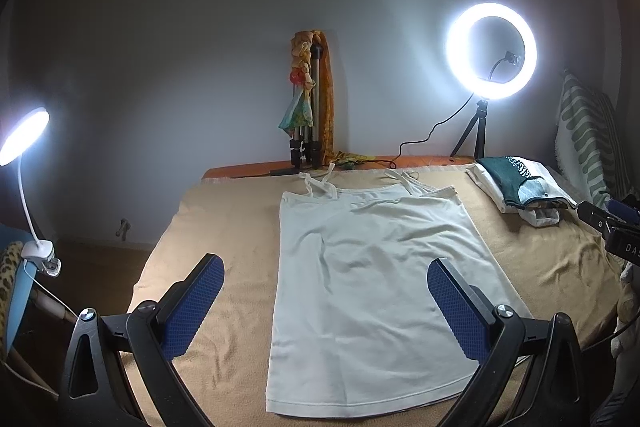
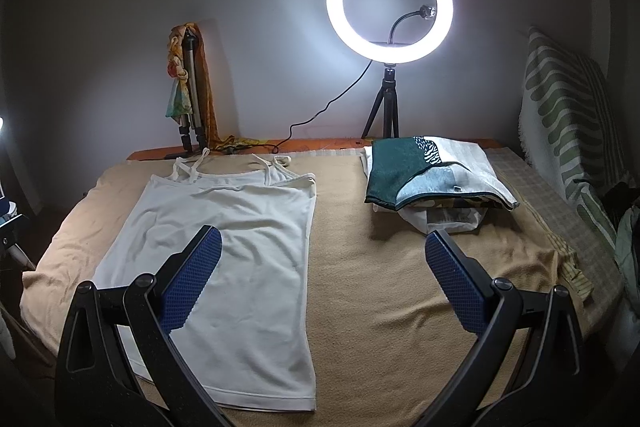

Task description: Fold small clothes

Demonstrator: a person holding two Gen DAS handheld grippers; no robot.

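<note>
Where a ring light [image 2: 389, 1] glows, tan blanket [image 2: 400, 267] covers the bed.

**Dim room, two hard lamps, heavy fisheye warp**

You are working in a dark room lit by two sources. The ring light [image 2: 389, 3] at the back blows out to pure white and throws a pale halo on the wall [image 2: 260, 7]. From your left wrist view a desk lamp [image 1: 24, 135] glares at the left edge. The blanket [image 2: 380, 267] is evenly lit mid-frame and falls into shadow near you. Both views bend strongly at the edges, with black corners. Focus is sharp in the centre and soft on the far clutter.
</note>
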